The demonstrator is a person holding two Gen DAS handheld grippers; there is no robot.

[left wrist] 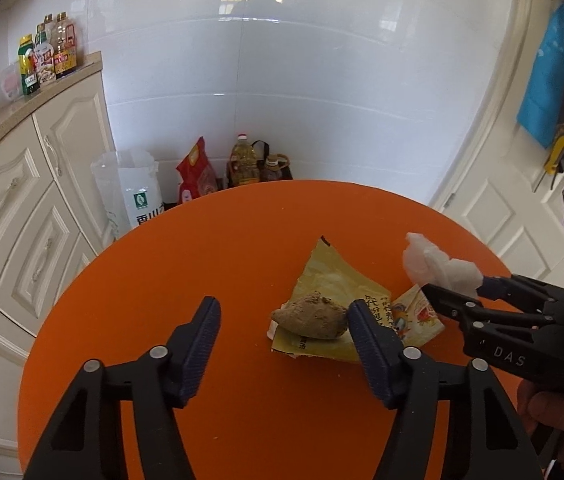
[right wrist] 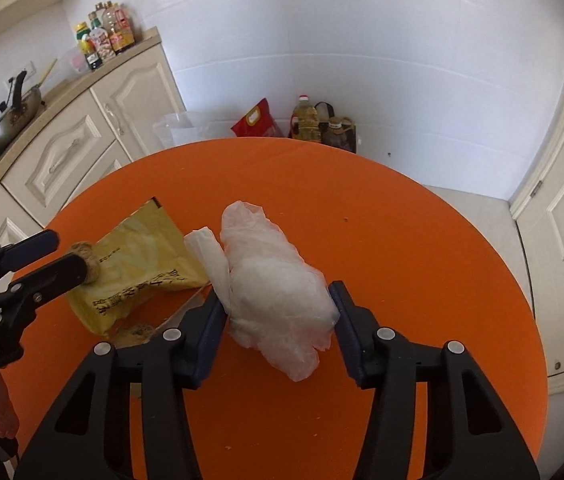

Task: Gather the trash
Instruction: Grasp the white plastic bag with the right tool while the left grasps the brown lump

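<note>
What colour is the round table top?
Orange table top, plain, with a few crumbs; clearest in the right wrist view.

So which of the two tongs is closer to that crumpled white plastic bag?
The right. The right tongs straddle the crumpled white plastic bag, one finger on each side of it. The left tongs are off to its left, by the brown lump on the yellow wrapper.

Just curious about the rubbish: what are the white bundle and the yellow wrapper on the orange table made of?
White bundle: thin translucent plastic film, apparently over tissue; crinkled, light shows through. Yellow wrapper: glossy printed plastic or foil, creased, with highlights.
</note>
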